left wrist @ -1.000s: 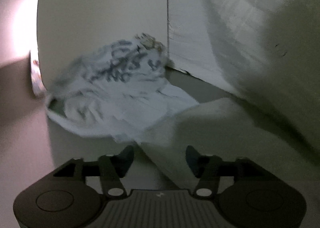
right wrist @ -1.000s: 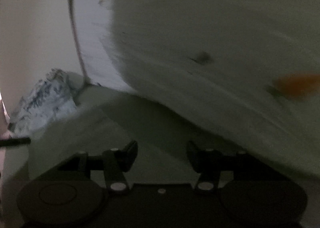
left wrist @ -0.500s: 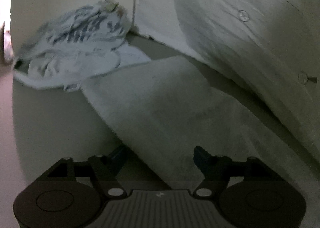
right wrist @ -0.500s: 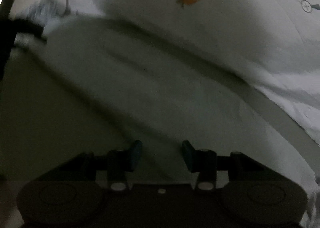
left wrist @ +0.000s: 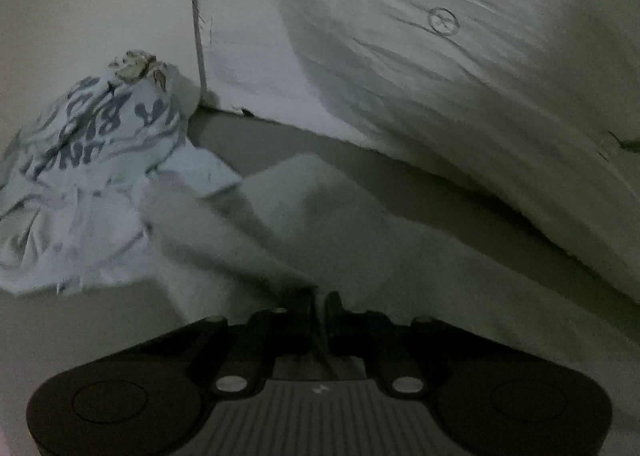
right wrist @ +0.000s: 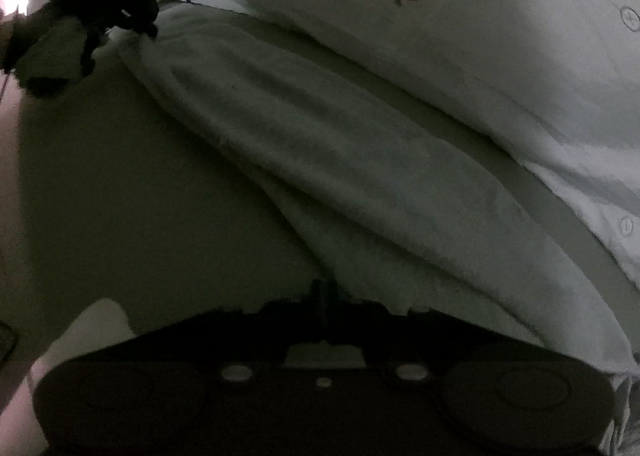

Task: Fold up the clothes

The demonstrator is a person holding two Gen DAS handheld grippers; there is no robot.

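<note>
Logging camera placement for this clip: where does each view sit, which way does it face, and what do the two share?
Left wrist: on the left gripper, looking along its shut fingers at the fuzzy pale garment, a crumpled printed shirt and the bedding beyond.
Right wrist: on the right gripper, shut on the same garment, facing along its length; the left gripper shows far left at the other end.
Shared: the garment and the patterned bedding.

Fluffy, nappy cloth towel [right wrist: 340,160]; smooth printed cotton pillow [right wrist: 480,36]; matt bedsheet [right wrist: 120,196].
</note>
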